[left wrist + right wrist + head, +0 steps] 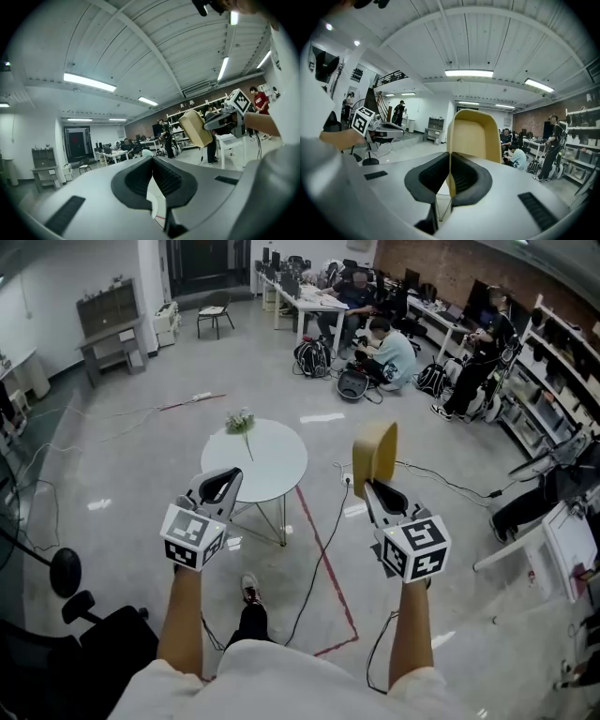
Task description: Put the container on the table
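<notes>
Right tool (450,174), whose marker cube (412,547) shows black-and-white square codes, pinches one thin wall of the tan, round-cornered, open-mouthed container (476,136), upright just beyond its tips; left tool (152,176), pressed together and empty, is alongside, the round white desk (272,465) ahead of and below it.

A round white table (267,470) on thin legs was seen standing on the grey polished floor (131,484), and a small sprig of flowers (241,421) was laid on its top, at the rim between 11 and 12 o'clock. On the floor, a red tape line (345,610) was run out from the table's 5 o'clock side and was crossed by a black cable (339,512). A thin rod (192,402) was left toward 10 o'clock of the table, and dark bags (314,357) were set down toward 1 o'clock.
</notes>
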{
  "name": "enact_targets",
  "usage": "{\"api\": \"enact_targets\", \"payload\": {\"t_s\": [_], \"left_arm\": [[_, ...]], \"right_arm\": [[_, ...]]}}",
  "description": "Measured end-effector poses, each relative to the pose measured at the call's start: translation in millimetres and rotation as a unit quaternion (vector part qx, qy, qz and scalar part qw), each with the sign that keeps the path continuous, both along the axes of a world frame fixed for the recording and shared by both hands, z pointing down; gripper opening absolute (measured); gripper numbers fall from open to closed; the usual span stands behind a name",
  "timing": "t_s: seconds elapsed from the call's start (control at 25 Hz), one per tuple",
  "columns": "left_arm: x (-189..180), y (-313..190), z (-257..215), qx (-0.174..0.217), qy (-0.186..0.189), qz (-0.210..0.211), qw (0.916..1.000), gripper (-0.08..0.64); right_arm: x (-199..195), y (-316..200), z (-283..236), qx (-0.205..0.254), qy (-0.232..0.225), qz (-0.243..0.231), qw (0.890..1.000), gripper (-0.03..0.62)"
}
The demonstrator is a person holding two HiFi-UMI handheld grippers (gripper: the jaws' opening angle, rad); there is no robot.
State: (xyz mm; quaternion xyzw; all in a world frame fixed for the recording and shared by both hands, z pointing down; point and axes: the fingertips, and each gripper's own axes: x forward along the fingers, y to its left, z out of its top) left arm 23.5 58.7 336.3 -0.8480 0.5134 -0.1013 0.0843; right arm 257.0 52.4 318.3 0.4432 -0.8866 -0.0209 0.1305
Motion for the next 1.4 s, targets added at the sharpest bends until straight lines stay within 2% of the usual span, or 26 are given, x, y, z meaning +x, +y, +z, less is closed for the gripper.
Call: {"api": "enact_targets", "payload": {"t_s": [0.16,0.44,0.64,0.8,0.96,1.2,1.4], "left_arm": [[-25,-78,6,-0.008,-0.011,0.015,0.9998,0.018],[-89,-208,10,-0.027,-0.011,0.041,0.9987,0.018],[-129,-281,26,-0.049,-0.001,0.052,0.9974,0.018],[-158,-322,49,-0.070,0.005,0.056,0.9960,0.018],[-176,-353,77,-0.098,0.010,0.053,0.9937,0.018],[-204,-391,135,-0.135,0.018,0.028,0.9902,0.018],[-220,-414,175,-0.165,0.021,-0.012,0.9860,0.018]], "right_arm": [[-27,-67,10,-0.020,-0.005,0.003,1.000,0.021],[-106,-187,19,-0.047,0.002,-0.005,0.999,0.021],[-167,-254,44,-0.097,0.011,-0.045,0.994,0.021],[-202,-298,66,-0.120,0.024,-0.055,0.991,0.021],[-218,-344,94,-0.137,0.052,-0.046,0.988,0.023],[-246,-410,167,-0.165,0.118,-0.054,0.978,0.025],[-271,-461,234,-0.174,0.183,-0.088,0.964,0.025]]}}
